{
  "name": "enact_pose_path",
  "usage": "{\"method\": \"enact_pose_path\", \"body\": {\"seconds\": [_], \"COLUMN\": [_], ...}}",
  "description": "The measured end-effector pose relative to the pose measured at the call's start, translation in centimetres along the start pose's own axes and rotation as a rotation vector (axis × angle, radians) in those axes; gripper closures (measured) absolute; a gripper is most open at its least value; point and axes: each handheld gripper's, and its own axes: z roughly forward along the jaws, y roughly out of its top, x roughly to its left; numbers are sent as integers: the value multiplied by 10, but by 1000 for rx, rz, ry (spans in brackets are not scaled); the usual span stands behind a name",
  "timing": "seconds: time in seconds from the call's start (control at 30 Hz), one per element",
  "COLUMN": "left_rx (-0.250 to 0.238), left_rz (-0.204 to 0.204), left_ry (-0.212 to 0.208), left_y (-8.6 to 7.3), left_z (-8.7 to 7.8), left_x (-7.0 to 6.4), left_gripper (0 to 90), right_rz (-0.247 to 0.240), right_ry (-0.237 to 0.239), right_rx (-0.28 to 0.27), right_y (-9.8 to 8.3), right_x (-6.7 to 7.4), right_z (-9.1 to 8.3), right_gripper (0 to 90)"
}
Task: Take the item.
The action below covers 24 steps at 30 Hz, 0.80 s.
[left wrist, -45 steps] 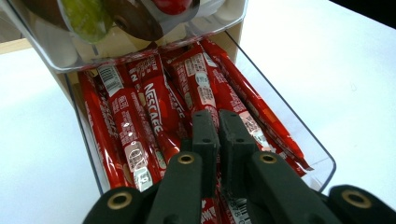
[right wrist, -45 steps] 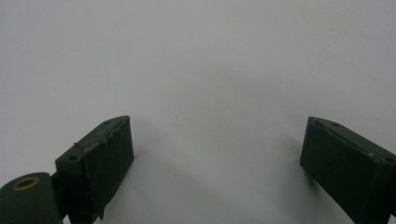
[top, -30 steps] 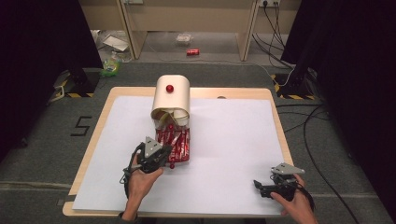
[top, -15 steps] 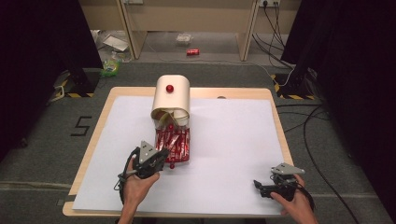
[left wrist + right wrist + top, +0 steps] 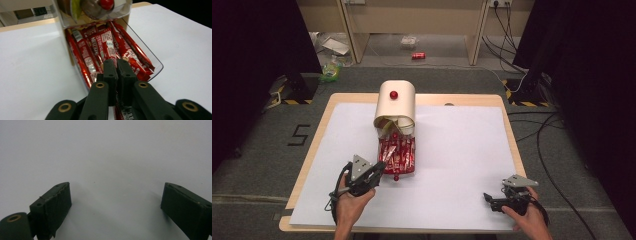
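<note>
Clamping left gripper [image 5: 117,65] jaws on a red stick [image 5: 110,47], maybe Nescafé | right gripper [image 5: 115,205] jaws apart

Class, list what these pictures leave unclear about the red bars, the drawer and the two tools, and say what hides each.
- Whether the left tool, jaws shut, pinches a red bar: left gripper view, its own jaws cover the spot.
- Inside of the cream dispenser: high view, curved cover hides it.
- Clear drawer: left gripper view, near end behind the jaws.
- Right tool: high view, too small; its own view shows open jaws over white paper.
</note>
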Motion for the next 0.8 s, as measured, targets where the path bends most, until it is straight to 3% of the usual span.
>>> {"method": "enact_pose_path", "body": {"seconds": [0.8], "left_rx": [-40], "left_rz": [-46], "left_ry": [73], "left_y": [-5], "left_z": [-24], "left_x": [24], "left_gripper": [856], "right_rz": [-3], "right_ry": [0], "right_rx": [0], "right_y": [0], "right_x": [0], "right_z": [0], "right_gripper": [99]}}
